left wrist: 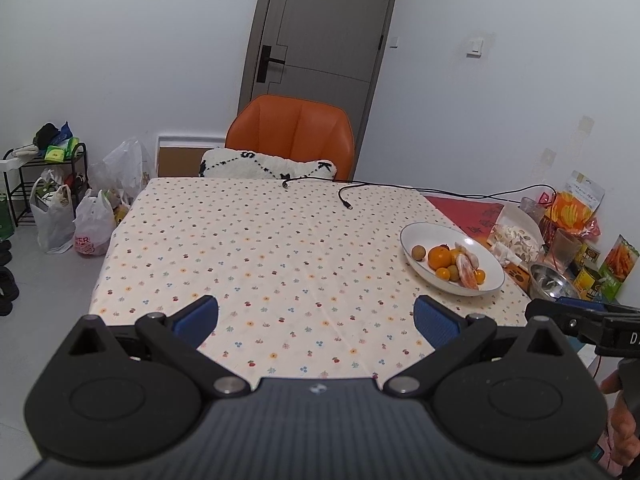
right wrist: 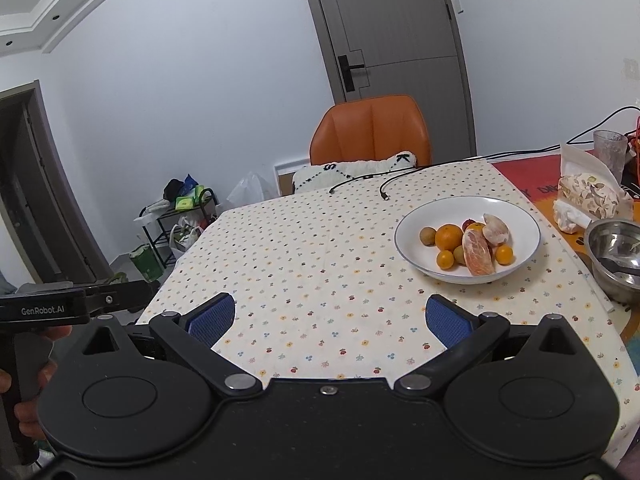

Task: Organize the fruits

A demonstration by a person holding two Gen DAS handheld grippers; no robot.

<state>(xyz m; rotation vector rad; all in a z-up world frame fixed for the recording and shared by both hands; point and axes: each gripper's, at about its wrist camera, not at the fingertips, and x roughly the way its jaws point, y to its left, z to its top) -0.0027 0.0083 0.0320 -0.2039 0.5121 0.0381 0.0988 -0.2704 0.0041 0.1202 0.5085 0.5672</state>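
Setting: patterned tablecloth (right wrist: 320, 248) is covering the table before an orange chair (right wrist: 370, 130).
Jaws: left gripper (left wrist: 316, 316) and right gripper (right wrist: 330, 316) are both hovering wide apart, empty.
Fruit: oranges, kumquats and peeled segments are sitting piled in the white bowl (right wrist: 516, 212), beyond the grippers.
Advice: right gripper is best placed; approach from above, pinching gently.

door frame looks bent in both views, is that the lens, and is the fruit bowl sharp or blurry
Lens: in the left wrist view the door leans and bows, and in the right wrist view it curves too, with dark fisheye corners. The white bowl and its fruit are sharp in the right wrist view, softer in the left. Lighting is even, no glare.
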